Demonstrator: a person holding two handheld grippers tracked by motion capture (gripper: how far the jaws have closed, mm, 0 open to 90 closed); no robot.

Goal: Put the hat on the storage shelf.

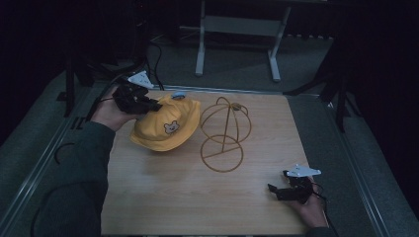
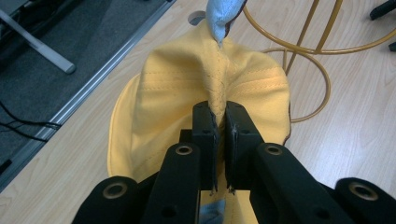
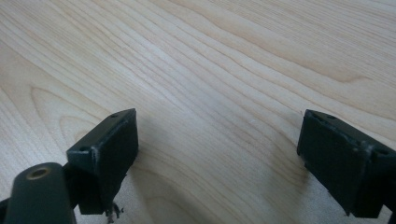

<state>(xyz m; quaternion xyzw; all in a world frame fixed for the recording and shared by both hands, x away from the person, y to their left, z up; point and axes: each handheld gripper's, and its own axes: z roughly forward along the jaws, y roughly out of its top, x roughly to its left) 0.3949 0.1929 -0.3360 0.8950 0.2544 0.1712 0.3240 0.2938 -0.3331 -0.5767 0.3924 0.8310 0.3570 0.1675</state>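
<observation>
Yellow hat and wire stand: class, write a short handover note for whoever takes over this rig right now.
Left gripper: shut on a pinched fold of the yellow hat, at the table's far left.
Right gripper: open, holding nothing, low over bare wood near the table's near right corner.
Wire hat stand: upright mid-table, just right of the hat, nothing on it.
Done: hat gripped.
Left: probably lift the hat onto the stand's dome; the right gripper could steady the stand.
</observation>
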